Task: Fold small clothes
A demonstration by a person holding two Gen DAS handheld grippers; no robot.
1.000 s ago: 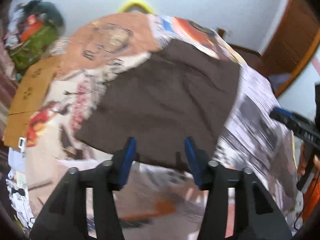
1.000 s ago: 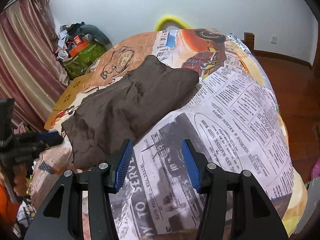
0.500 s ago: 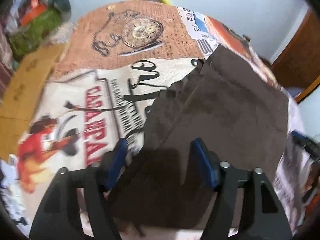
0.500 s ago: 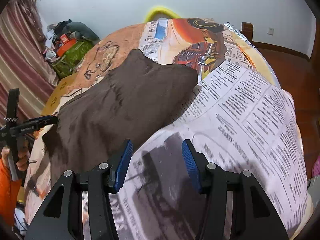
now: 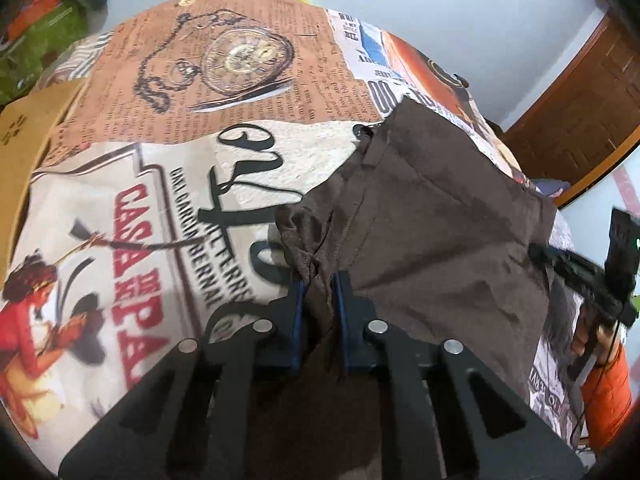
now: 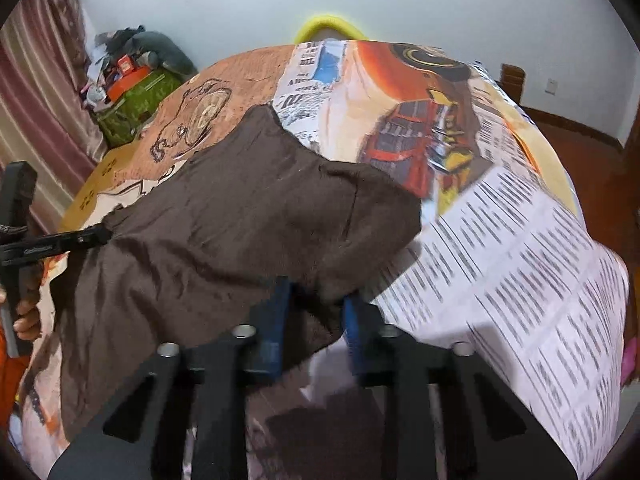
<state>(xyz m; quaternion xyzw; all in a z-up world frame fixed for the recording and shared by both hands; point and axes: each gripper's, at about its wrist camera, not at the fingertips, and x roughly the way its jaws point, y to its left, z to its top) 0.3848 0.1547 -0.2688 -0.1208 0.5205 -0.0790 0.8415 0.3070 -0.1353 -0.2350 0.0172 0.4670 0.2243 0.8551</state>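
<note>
Both the left gripper and right gripper were closing on the near edge of the dark brown cloth garment, which stretched away across the newspaper-print tablecloth

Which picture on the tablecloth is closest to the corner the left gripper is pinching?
The black swirly lettering; the left gripper, closing on the brown cloth, sits beside it.

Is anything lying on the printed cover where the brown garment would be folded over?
Nothing visible. Both the left gripper and right gripper are closing on the brown garment; the printed cover beyond it shows bare.
</note>
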